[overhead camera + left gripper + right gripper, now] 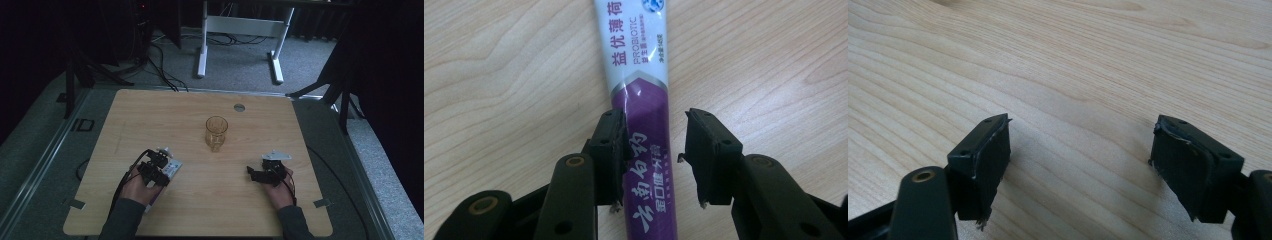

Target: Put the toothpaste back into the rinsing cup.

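At about 7 o'clock on the wooden table (210, 200), the left gripper (159, 170) is sitting over a toothpaste tube (170, 169) that is lying flat on the wood, pointing roughly toward 1 o'clock. Looking along the left gripper view, the left gripper (651, 150) is straddling the purple end of the toothpaste tube (644, 115), jaws part open: one pad is touching or just about touching the tube's side, the other is standing clear with a gap showing, so the tube is not being squeezed yet and is resting on the table, not lifted. White half of the tube with the printed text is running away toward 12 o'clock in that view. Over at 5 o'clock the right gripper (260, 175) is hovering low above bare wood; in the right gripper view the right gripper (1080, 160) is standing wide open, holding nothing. An amber drinking glass (216, 132) is standing upright near the table's middle, toward 12 o'clock of both hands, well apart from both, apparently empty. Judging progress: very early, reach on the tube is done, grasp is being set up but not closed. Remaining, as I read it: closing on the tube, lifting it, and likely carrying it to the glass; that last part is a guess from the layout.
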`<state>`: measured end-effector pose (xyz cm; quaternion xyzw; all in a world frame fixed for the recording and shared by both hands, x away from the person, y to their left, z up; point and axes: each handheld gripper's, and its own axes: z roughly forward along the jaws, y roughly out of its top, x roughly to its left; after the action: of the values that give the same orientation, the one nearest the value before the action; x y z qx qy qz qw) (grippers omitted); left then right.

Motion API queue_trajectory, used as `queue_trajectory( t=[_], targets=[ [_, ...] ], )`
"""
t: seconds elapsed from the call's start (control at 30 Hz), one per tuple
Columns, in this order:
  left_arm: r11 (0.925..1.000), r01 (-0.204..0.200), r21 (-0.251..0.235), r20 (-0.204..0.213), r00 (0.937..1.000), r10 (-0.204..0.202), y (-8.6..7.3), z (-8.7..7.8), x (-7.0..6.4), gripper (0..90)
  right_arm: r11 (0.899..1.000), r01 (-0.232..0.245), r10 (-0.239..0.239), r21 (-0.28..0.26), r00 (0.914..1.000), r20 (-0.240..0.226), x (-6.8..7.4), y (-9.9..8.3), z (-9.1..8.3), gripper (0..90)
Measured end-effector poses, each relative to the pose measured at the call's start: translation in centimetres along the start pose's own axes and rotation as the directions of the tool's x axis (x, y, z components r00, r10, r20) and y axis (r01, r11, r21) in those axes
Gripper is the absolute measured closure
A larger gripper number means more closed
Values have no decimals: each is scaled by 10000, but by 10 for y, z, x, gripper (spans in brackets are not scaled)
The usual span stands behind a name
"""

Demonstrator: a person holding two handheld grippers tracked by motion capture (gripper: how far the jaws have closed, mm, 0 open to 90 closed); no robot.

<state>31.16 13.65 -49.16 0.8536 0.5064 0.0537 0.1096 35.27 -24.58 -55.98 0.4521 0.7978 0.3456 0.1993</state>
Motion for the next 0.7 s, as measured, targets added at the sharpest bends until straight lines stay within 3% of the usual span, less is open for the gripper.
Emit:
queue_trajectory(
  t=[0.7],
  targets=[
    [9968,60,803,120,9999,-70,4,17,6,557,10000,-2,2,-1,10000,0,0,0,0,235]
  ],
)
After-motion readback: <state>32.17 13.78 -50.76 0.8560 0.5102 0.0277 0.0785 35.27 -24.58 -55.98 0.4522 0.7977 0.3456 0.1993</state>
